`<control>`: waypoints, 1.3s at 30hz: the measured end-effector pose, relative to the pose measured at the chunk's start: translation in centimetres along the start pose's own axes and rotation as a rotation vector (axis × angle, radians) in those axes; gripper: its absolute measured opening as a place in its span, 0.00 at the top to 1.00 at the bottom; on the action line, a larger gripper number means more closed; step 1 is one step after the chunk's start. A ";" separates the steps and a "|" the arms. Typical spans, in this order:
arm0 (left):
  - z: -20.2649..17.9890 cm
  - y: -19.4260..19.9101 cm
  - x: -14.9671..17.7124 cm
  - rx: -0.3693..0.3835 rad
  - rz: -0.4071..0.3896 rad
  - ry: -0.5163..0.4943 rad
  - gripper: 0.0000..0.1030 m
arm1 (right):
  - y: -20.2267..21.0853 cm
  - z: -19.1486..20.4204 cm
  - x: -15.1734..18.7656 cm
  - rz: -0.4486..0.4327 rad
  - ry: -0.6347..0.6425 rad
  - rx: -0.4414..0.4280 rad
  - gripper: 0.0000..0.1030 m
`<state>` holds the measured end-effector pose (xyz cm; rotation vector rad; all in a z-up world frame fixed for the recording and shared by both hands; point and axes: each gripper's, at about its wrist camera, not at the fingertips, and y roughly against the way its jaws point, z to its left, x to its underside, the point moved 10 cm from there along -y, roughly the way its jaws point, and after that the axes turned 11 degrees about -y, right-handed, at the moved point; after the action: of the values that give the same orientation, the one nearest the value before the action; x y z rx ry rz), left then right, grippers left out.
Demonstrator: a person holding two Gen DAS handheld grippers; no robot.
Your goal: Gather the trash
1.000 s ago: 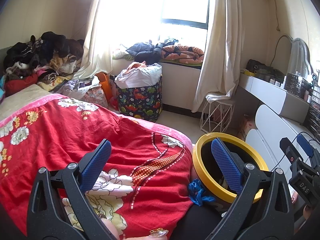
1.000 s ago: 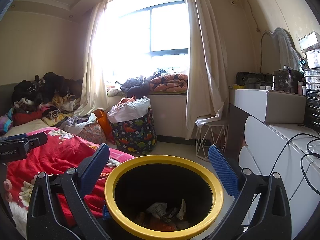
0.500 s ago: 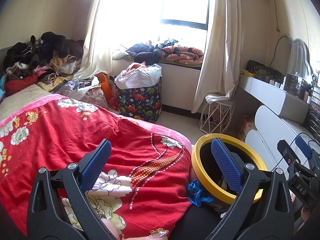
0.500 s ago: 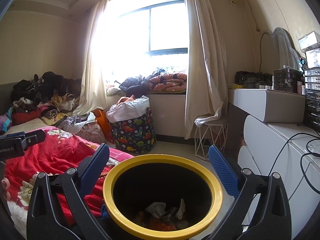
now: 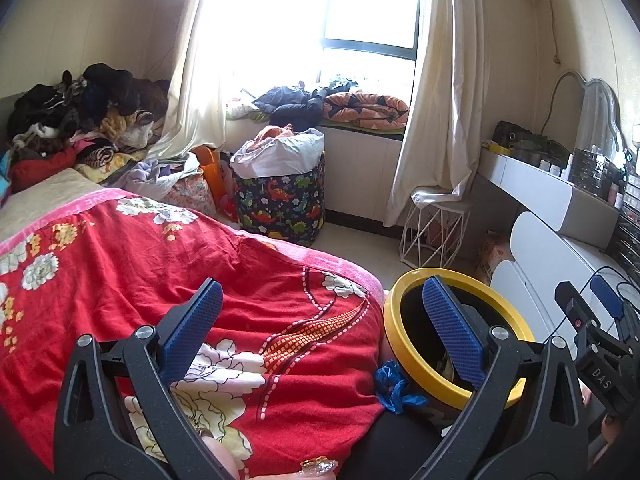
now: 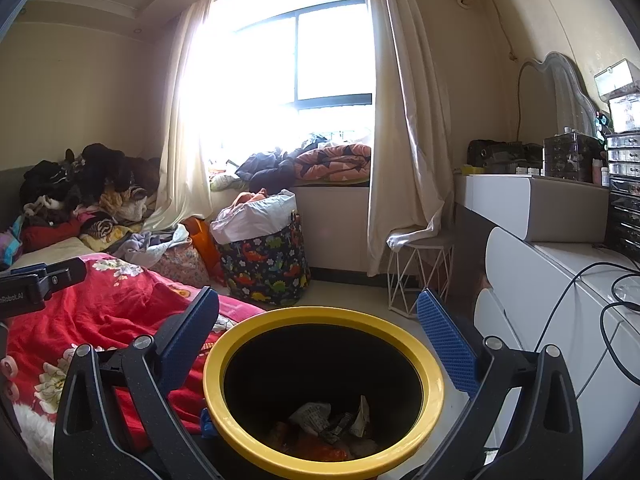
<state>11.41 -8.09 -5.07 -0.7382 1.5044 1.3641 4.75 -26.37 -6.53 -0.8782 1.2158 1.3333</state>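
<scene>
Each hand-held gripper [image 5: 320, 320] has black arms, silver screws and blue textured fingers [image 6: 448, 344].

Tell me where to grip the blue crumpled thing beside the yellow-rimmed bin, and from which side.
Grip the blue crumpled piece across its bunched middle, coming down from above on the bed side. It sits wedged between the red bedspread and the bin, just under the yellow rim, so a sideways approach from the bin side looks blocked. The left gripper is open and nearest, so it probably suits best.

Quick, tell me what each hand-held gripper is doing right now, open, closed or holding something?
Left hand-held gripper: open, holding nothing, over the red quilt.
Right hand-held gripper: open, holding nothing, above the yellow-rimmed bin.
</scene>
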 end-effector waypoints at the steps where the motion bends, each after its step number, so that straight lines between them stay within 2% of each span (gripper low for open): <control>1: 0.0 0.0 0.0 0.000 0.000 0.000 0.11 | 0.0 0.0 0.0 0.000 0.000 0.000 0.06; 32: 0.0 0.1 0.1 -0.001 0.000 0.001 0.11 | 0.0 -0.2 0.2 0.003 -0.002 0.005 0.06; 39: 0.5 0.0 0.1 -0.021 0.007 -0.002 0.11 | 0.1 -0.1 0.5 0.006 0.000 0.002 0.06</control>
<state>11.45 -7.62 -5.13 -0.7446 1.4942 1.3870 4.60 -26.40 -7.00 -0.8736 1.2208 1.3367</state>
